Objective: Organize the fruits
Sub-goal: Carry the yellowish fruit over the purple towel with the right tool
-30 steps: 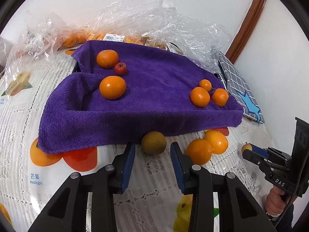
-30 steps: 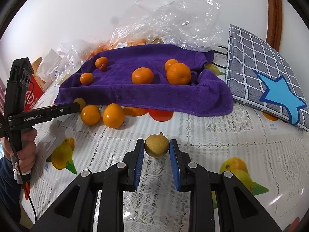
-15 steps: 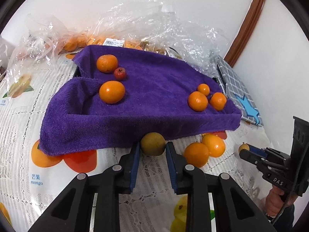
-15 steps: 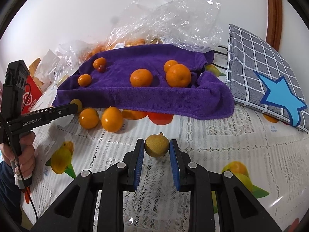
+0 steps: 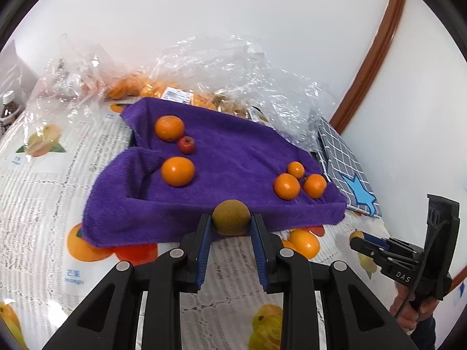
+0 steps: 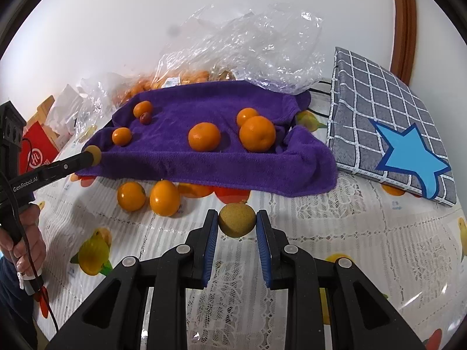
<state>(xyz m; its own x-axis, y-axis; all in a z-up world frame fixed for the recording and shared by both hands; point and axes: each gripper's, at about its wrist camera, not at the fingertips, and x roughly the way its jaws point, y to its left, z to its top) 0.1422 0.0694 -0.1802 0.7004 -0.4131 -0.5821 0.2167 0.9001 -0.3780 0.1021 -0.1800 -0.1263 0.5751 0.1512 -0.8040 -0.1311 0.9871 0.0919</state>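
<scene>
White walls back a table under a lace cloth (image 6: 335, 233) printed with fruit, where a purple towel (image 5: 233, 157) spreads from the centre towards 12 o'clock, carrying several oranges (image 5: 178, 171) and one small red fruit (image 5: 186, 145). At 6 o'clock in each wrist view, a gripper pinches a brownish-yellow fruit: the left gripper (image 5: 230, 224) holds one fruit (image 5: 231, 217) against the towel's near edge, while the right gripper (image 6: 237, 221) clamps a second fruit (image 6: 236, 220) over the cloth. Two loose oranges (image 6: 165, 198) lie at 9 o'clock from that one.
</scene>
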